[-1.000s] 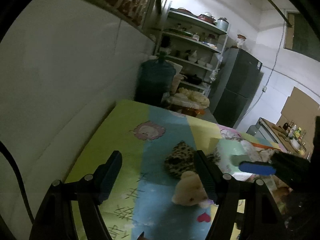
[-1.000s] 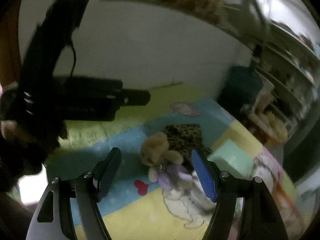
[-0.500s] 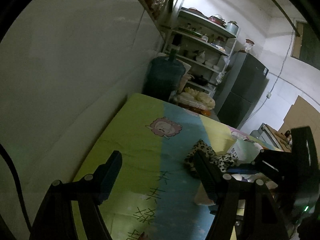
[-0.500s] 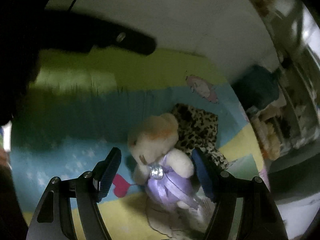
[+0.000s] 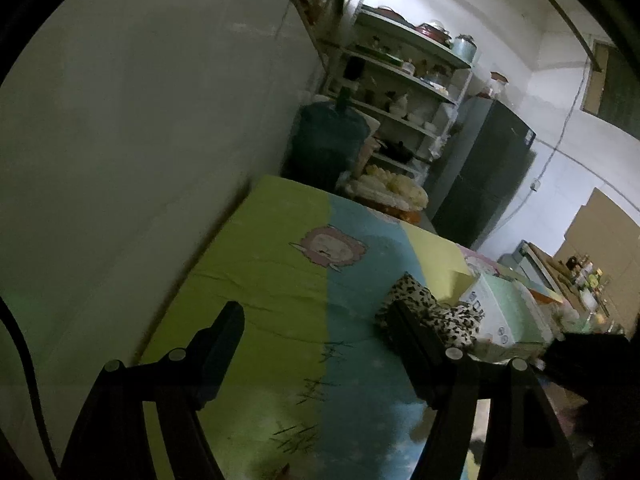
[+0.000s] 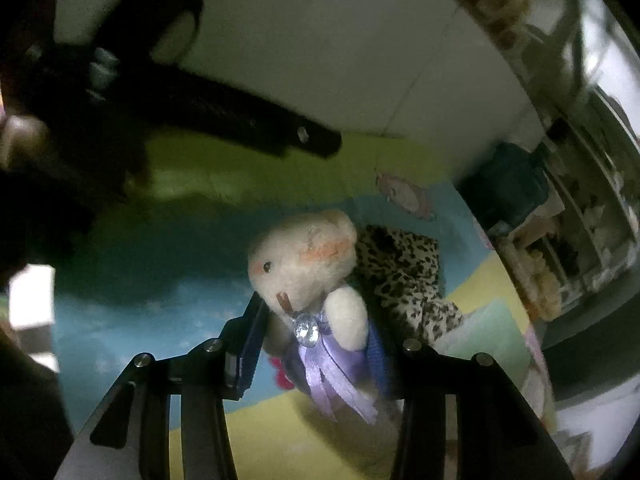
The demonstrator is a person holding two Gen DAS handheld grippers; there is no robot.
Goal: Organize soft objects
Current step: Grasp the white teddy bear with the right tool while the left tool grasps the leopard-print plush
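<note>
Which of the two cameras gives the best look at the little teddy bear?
The right wrist view: the teddy bear fills the middle, its body pinched between the right gripper, whose jaws have just been closing. The left wrist view shows none of it, only the leopard-print cloth.

Cream teddy bear (image 6: 308, 268) in lilac ribbon, upright beside leopard-print plush (image 6: 404, 272)

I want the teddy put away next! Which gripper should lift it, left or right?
The right gripper. Its jaws have just been closing and now squeeze the teddy bear at its purple dress. The left gripper stands open over the bare mat, holding nothing, beside the leopard-print cloth.
</note>
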